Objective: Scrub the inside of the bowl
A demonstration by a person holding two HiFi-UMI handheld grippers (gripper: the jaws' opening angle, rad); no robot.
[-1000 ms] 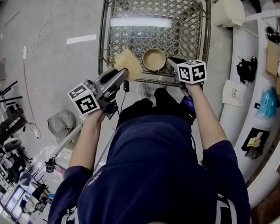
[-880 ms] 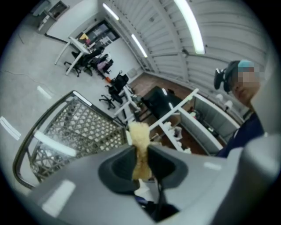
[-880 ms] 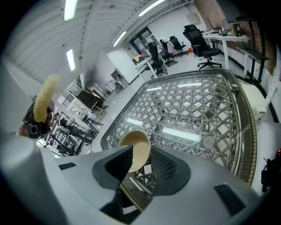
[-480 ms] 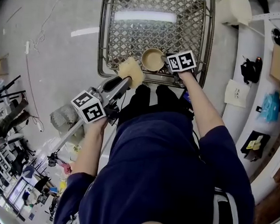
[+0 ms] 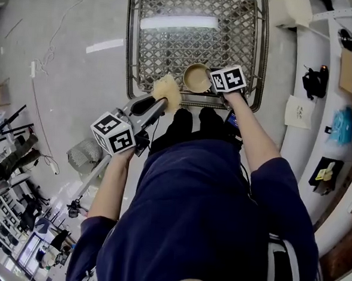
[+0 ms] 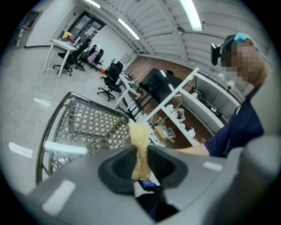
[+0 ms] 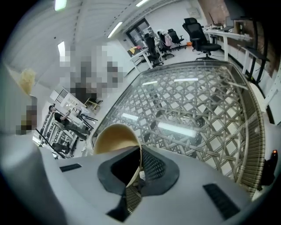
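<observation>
Right gripper (image 7: 138, 169) clamping rim of round tan bowl (image 5: 196, 78); left gripper (image 6: 140, 168) pinching yellow sponge (image 5: 167, 90) beside the bowl, not touching it; scrubbing apparently not yet beginning.

Grips a pale yellow sponge (image 6: 139, 141) edge-on in the left gripper (image 6: 140, 165), dark pads (image 6: 164, 165) pressed onto its lower end, ragged upper end standing clear above them. Looks past the sponge at a lattice-topped table (image 6: 85, 127) on the left, tilted in the frame, metal-rimmed, with a bright strip of reflected light across its near part. Shows at right a person's navy sleeve (image 6: 239, 132) and a bare forearm (image 6: 193, 150) reaching in just above the gripper's grey body. Takes in white shelving (image 6: 184, 115) with small items behind, black office chairs (image 6: 109, 81) and a desk (image 6: 61, 46) farther left, strip lights (image 6: 189, 14) overhead.
</observation>
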